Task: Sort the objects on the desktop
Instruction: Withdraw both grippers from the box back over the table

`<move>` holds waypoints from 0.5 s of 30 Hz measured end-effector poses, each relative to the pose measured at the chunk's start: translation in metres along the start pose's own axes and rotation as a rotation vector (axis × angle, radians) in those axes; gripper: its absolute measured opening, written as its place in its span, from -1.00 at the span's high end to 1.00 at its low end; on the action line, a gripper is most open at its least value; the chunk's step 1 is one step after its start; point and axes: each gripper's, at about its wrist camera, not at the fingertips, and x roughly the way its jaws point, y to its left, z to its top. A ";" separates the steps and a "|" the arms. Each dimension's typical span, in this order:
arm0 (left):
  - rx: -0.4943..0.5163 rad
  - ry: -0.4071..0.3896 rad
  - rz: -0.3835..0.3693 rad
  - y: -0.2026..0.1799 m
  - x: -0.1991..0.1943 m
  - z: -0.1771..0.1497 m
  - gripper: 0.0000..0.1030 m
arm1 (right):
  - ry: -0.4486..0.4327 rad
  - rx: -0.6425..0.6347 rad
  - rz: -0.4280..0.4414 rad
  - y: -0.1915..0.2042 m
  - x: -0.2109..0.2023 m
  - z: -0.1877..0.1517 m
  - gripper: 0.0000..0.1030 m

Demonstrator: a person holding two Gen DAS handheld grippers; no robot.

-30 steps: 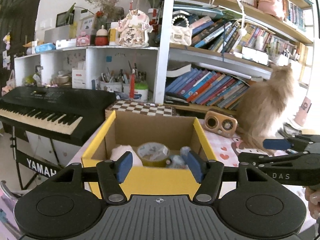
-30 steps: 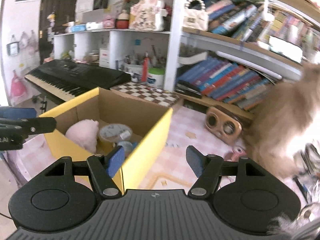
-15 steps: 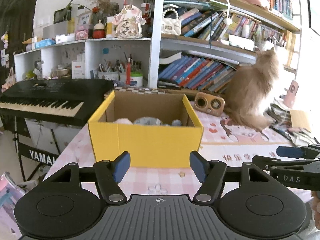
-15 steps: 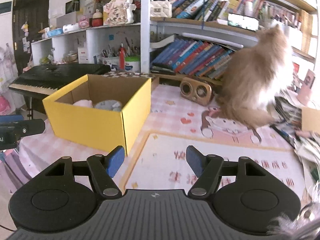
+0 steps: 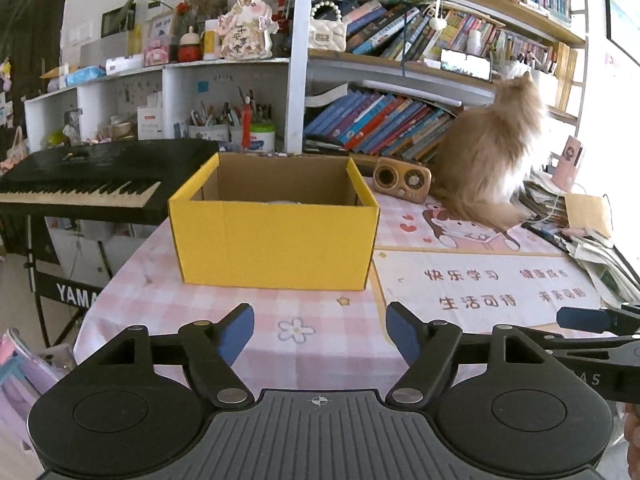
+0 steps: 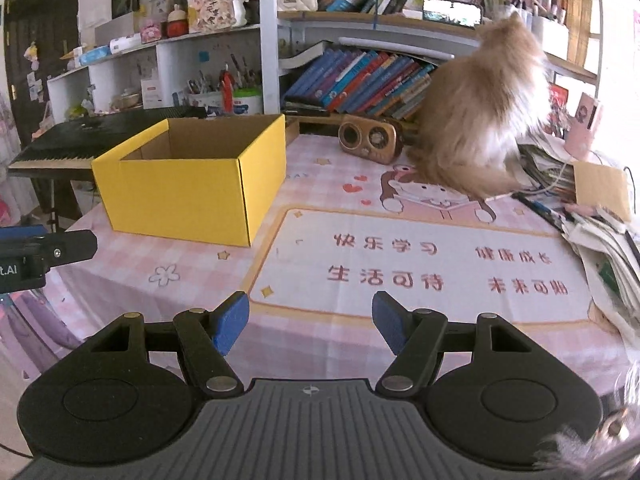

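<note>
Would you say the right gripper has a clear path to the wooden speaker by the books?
Probably yes: the right gripper is open and empty, with bare tablecloth up to the wooden speaker. The cat beside it might interfere.

Fluffy cat (image 5: 486, 160) beside wooden speaker (image 5: 402, 179) — black keyboard (image 5: 80, 178) left.

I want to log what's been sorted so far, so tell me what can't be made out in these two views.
- Contents of the yellow box: both wrist views, hidden by its walls; only a pale sliver shows in the left view.
- Cat: faces away, fur blurred, both views.
- Paper pile: cut off by the right edge.
- Right claw: only one tip shows in the left view, edge-cropped.
</note>
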 end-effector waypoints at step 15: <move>0.001 0.067 0.005 -0.009 -0.004 -0.022 -0.81 | 0.087 0.065 -0.025 -0.009 -0.002 -0.026 -0.50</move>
